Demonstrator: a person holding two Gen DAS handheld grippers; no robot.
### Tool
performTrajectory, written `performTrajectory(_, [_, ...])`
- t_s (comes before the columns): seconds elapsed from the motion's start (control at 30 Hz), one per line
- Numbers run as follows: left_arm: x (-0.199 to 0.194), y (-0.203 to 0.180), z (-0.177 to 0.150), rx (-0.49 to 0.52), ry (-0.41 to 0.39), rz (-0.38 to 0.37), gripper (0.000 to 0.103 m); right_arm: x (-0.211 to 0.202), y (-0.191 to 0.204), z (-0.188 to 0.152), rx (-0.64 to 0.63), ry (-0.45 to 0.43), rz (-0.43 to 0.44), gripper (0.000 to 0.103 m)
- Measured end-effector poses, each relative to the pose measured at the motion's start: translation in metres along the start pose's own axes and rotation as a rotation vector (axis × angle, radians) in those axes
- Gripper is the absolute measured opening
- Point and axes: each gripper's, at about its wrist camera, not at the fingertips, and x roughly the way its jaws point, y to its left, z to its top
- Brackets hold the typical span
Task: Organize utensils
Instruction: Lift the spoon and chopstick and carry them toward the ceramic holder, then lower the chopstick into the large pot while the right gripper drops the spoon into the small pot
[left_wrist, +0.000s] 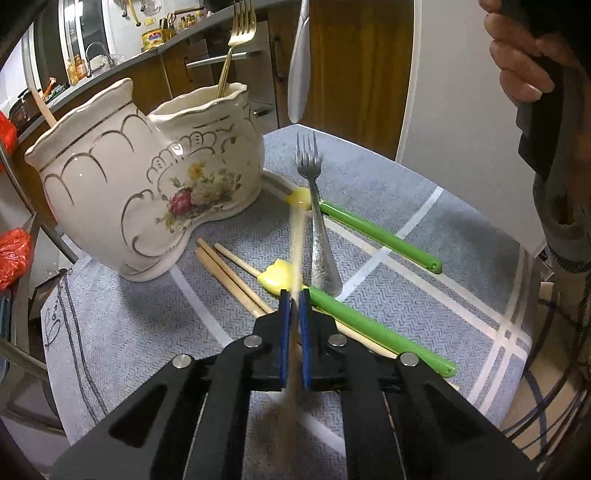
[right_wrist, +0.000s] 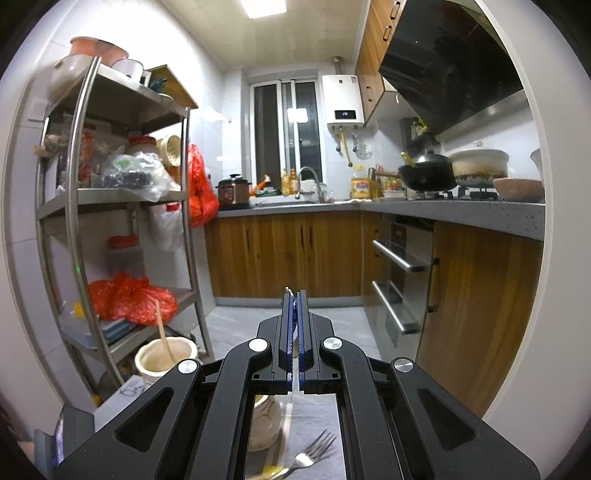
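Note:
My left gripper (left_wrist: 294, 291) is shut on a wooden chopstick (left_wrist: 298, 236), held low over the grey cloth. A two-part floral ceramic holder (left_wrist: 147, 184) stands at the left; a gold fork (left_wrist: 236, 40) is in its far cup and a wooden stick (left_wrist: 43, 107) in the near one. On the cloth lie a steel fork (left_wrist: 316, 206), two green-handled utensils (left_wrist: 380, 236) with yellow tips, and wooden chopsticks (left_wrist: 229, 277). My right gripper (right_wrist: 294, 293) is shut on a thin steel utensil (right_wrist: 291, 402), which hangs high above the table as a silver handle (left_wrist: 298, 74) in the left wrist view.
The table edge curves at the right, beside a white wall and wooden cabinets (right_wrist: 288, 254). A steel shelf rack (right_wrist: 110, 206) with red bags stands at the left. The person's hand (left_wrist: 524, 55) is at the upper right.

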Motion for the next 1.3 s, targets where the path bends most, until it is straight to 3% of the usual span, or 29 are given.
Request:
performTrajectory(0.33, [-0.053,0.022,0.003,-0.044,-0.243,0.03,0.005,-0.006,-0.005,0.011,0.018,-0.074,-0.068,0.003])
performTrajectory(0.6, [-0.085,0.029,0.015,-0.033,-0.325,0.047,0.005,0.005,-0.003,0.024,0.018,-0.153,-0.118,0.003])
performTrajectory(0.77, [-0.102,0.052,0.037,-0.106,-0.425,0.039,0.005,0.017,-0.007,0.016,0.05,-0.16,-0.113,0.003])
performTrajectory(1.03, [-0.097,0.103,0.086,-0.272,-0.614,0.055,0.005,0.035,0.0,-0.001,0.048,-0.163,-0.144,0.003])
performTrajectory(1.17, [-0.09,0.117,0.101,-0.34,-0.681,0.103,0.005,0.038,0.005,-0.008,0.044,-0.194,-0.163,0.003])
performTrajectory(1.3, [-0.083,0.119,0.109,-0.343,-0.728,0.171,0.005,0.043,0.012,-0.014,-0.002,-0.188,-0.192,0.003])
